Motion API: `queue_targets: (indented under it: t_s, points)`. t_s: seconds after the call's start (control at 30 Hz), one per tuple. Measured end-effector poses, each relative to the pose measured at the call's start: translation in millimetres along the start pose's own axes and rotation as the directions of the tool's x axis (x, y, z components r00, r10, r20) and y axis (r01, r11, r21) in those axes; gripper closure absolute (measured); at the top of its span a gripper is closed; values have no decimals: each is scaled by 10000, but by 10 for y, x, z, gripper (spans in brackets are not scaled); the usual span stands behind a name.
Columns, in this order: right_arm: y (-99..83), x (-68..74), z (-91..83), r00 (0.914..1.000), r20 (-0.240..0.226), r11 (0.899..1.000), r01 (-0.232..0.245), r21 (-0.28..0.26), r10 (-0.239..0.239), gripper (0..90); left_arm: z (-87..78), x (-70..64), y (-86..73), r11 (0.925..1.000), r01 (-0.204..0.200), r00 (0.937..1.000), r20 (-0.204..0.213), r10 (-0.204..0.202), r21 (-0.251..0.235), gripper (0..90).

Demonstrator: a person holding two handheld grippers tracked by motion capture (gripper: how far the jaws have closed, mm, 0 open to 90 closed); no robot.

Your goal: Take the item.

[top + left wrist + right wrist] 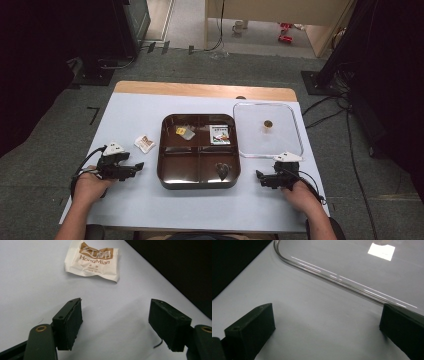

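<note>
Facing the white HongMian sachet (93,260) with its jaws spread wide and nothing between them, the left gripper (116,323) sits low over the pale table top (30,277). The sachet lies flat, slightly crumpled, ahead of the pads and apart from them. In the high view the left gripper (131,167) is just short of the same sachet (144,143), which rests on the table beside the left wall of the dark four-compartment tray (199,186).

Right gripper (325,332): jaws also wide, empty, resting near the table. Ahead of it runs the curved rim of the clear lid (332,275). From above, the right gripper (263,179) lies just below the near edge of that lid (298,131), which sits flat to the right of the tray; a small brown knob (268,124) stands at its middle.

Tray contents: a yellow-and-grey packet (184,132) in the far-left compartment, a printed white packet (220,134) in the far-right one, a dark object, possibly another wrapper, (222,170) in the near-right one. Near-left compartment looks empty.

Judged step: approach to pick the loose sachet, presumably for loading into the tray; lid is off and waiting. Next move calls for advancing the left gripper until the pads straddle the sachet, then closing on a raised edge, since it lies thin and flat against the table.
</note>
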State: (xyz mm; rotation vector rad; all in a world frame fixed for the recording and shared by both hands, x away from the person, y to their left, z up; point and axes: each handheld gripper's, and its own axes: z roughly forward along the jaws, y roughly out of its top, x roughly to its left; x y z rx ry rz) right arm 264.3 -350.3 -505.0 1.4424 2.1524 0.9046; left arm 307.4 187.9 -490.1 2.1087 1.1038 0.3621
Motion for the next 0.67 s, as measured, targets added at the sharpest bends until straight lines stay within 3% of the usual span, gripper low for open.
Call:
queue_targets:
  t_s: [0.13, 0.17, 0.2, 0.3, 0.67]
  points:
    - [0, 1, 0, 10000, 1, 10000, -5, 5, 5, 0, 20, -16, -37, 9996, -160, 9997, 177, 164, -233, 176]
    - [1, 1, 0, 10000, 2, 10000, -6, 11, 6, 0, 29, -38, -57, 9987, -424, 9990, 120, 427, -296, 165]
    - [1, 1, 0, 10000, 2, 10000, -6, 11, 6, 0, 29, -38, -57, 9987, -424, 9990, 120, 427, -296, 160]
    - [1, 1, 0, 10000, -3, 10000, -7, 22, 7, 0, 39, -67, -54, 9978, -636, 9979, -92, 635, -201, 159]
    - [1, 2, 0, 10000, 3, 10000, -14, 17, 14, 0, 43, -82, -56, 9969, -776, 9968, -191, 773, -145, 155]
